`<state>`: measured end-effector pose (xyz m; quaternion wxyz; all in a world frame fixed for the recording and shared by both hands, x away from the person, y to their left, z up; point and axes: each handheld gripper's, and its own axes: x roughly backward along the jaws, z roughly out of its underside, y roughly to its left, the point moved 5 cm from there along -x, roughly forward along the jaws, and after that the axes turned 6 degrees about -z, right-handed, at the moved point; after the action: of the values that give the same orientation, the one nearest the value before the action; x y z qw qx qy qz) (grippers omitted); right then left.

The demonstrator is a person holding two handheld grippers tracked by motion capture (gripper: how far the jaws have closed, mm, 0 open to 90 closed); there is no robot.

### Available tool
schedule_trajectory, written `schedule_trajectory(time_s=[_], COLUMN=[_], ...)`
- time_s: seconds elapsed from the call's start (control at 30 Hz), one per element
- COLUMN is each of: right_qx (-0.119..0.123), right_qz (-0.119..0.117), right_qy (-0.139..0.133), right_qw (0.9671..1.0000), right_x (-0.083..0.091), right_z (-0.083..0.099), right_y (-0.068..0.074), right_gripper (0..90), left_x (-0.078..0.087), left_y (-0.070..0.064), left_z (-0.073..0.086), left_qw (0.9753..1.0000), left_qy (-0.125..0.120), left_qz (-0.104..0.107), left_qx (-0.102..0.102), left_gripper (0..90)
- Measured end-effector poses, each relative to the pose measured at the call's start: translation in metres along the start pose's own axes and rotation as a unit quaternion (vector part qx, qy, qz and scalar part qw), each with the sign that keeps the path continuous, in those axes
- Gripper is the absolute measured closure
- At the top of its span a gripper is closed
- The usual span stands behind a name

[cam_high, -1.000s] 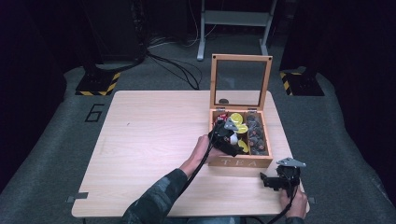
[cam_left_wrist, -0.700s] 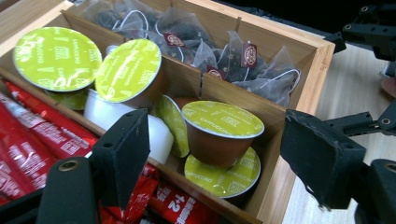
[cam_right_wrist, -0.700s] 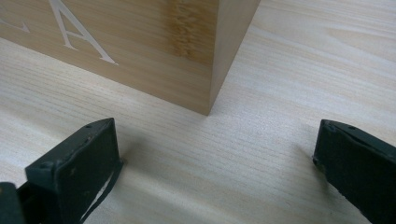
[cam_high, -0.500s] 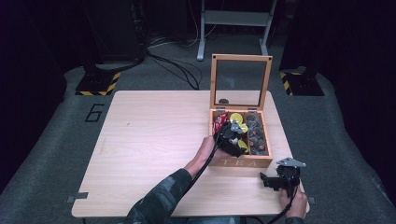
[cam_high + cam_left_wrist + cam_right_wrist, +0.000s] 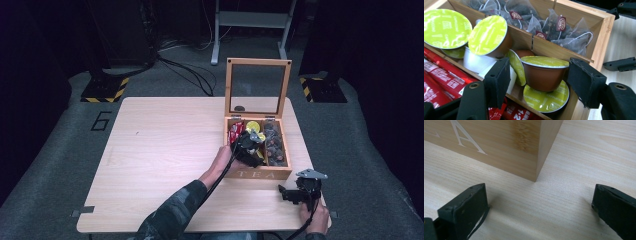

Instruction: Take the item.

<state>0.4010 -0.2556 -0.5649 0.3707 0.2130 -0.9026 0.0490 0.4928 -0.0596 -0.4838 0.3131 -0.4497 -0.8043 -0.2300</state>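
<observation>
Reaching into the wooden tea box (image 5: 260, 174) with the left gripper (image 5: 541, 85), jaws spread wide on either side of an upright brown coffee capsule (image 5: 544, 73) with a green foil lid, not yet touching it on either flank. Capsule standing in the middle compartment, near the front wall, on top of another capsule lying lid-up (image 5: 546, 98), with more green-lidded capsules (image 5: 487, 35) stacked behind and to the side. Red sachets (image 5: 441, 75) in the neighbouring compartment, mesh tea bags (image 5: 554, 32) beyond the divider in the other. Seen from the high view, left gripper (image 5: 248, 145) low over the box, lid (image 5: 258, 87) propped upright behind. Right gripper (image 5: 300, 192) resting idle on the surface (image 5: 165, 150) just off the front corner of the box, jaws wide apart and holding nothing. Step in hand, by the look of it: lining up for the grasp on that capsule. Next move likely calling for a slight advance, then closing on the brown wall below the rim; possibly a tight fit on the left side, where a tilted capsule (image 5: 517, 66) leans close, though the gap there is hard to judge. Gentle squeeze advisable, then a straight lift clear of the dividers.
</observation>
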Motion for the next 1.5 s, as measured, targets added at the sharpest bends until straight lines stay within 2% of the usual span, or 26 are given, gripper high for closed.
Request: schedule_trajectory(time_s=[0.23, 0.4, 0.8, 0.83, 0.9, 1.0, 1.3, 1.5], right_qx=[-0.001, 0.000, -0.003, -0.003, -0.002, -0.002, -0.001, -0.003], right_qz=[0.000, 0.000, 0.000, 0.000, 0.000, 0.000, 0.000, 0.000], right_qy=[0.000, 0.000, 0.001, 0.001, 0.001, 0.000, 0.000, 0.000], right_qw=[1.0000, 1.0000, 1.0000, 1.0000, 1.0000, 1.0000, 1.0000, 1.0000], right_x=[0.000, 0.000, 0.000, 0.000, 0.000, 0.000, 0.000, 0.000], right_z=[0.000, 0.000, 0.000, 0.000, 0.000, 0.000, 0.000, 0.000], right_y=[0.000, 0.000, 0.001, 0.000, 0.000, 0.000, 0.000, 0.000], right_gripper=[0.0, 0.0, 0.0, 0.0, 0.0, 0.0, 0.0, 0.0], left_x=[-0.004, -0.010, -0.009, -0.007, -0.003, -0.001, -0.011, -0.016], left_y=[-0.003, -0.004, -0.006, -0.007, -0.008, -0.009, -0.008, -0.007], left_z=[-0.001, -0.001, -0.003, -0.004, -0.006, -0.007, -0.004, -0.004], left_qw=[1.0000, 0.9998, 0.9998, 0.9998, 1.0000, 0.9999, 0.9994, 0.9990], left_qy=[0.004, 0.015, 0.019, 0.008, 0.001, 0.003, 0.023, 0.039], left_qz=[0.005, 0.013, 0.008, 0.019, 0.009, 0.012, 0.024, 0.018], left_qx=[-0.003, 0.002, 0.002, 0.006, -0.002, -0.004, 0.011, 0.012], left_gripper=[36.5, 37.0, 38.0, 42.1, 46.7, 50.9, 43.0, 41.0])
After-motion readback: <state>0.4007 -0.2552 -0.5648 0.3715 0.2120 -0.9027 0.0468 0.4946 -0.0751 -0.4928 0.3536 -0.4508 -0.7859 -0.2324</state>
